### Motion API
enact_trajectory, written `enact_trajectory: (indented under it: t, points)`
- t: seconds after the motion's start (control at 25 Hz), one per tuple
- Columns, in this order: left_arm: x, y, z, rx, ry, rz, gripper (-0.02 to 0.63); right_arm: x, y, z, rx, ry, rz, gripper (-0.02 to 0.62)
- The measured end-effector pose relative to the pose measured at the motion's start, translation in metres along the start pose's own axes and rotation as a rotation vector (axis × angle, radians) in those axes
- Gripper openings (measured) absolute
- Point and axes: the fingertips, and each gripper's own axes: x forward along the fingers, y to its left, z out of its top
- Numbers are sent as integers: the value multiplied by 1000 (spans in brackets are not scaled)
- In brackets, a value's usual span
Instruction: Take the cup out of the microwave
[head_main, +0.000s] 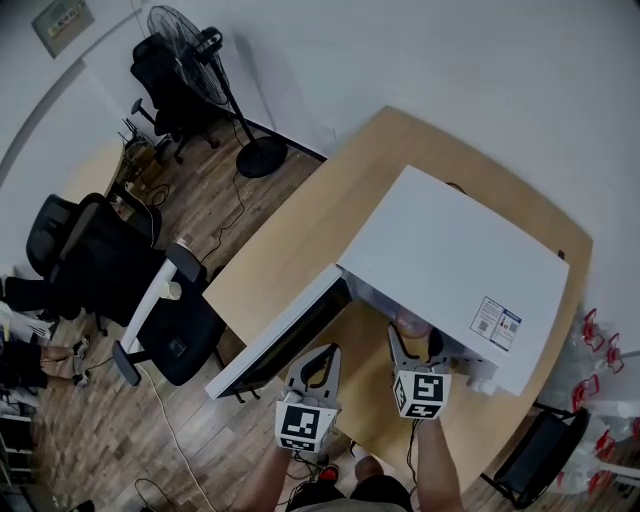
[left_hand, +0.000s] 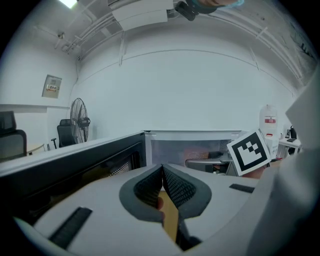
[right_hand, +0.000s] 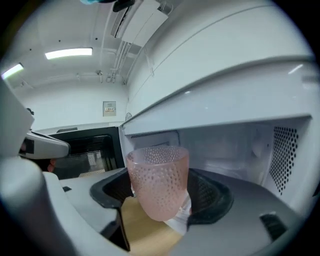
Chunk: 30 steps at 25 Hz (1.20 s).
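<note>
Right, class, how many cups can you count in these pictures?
1: the pink cup, clamped in the right gripper at the mouth of the open microwave. Part of the cavity is out of view.

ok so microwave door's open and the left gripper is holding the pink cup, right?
No. The right gripper holds the pink cup, as the right gripper view shows; the left gripper is shut on nothing. The microwave door is open.
</note>
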Motion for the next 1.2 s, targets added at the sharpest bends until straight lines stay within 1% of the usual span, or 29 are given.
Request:
enact_trajectory:
  t: [0.4,0.8,1.0,1.2]
  points:
    - [-44,-11,13,22,-43,-4,23,-52,19,14,5,-43,-8,359]
    - [-90,-30,15,43,-76,-22,23,-119,33,29,-9,-97,-39,359]
    - [-107,-43,16,57,-86,-53,23,-154,38,30,-15,-113,-62,360]
    - [-117,-61,17,72,-103,-100,23,-185,38,27,-12,-131,-102,360]
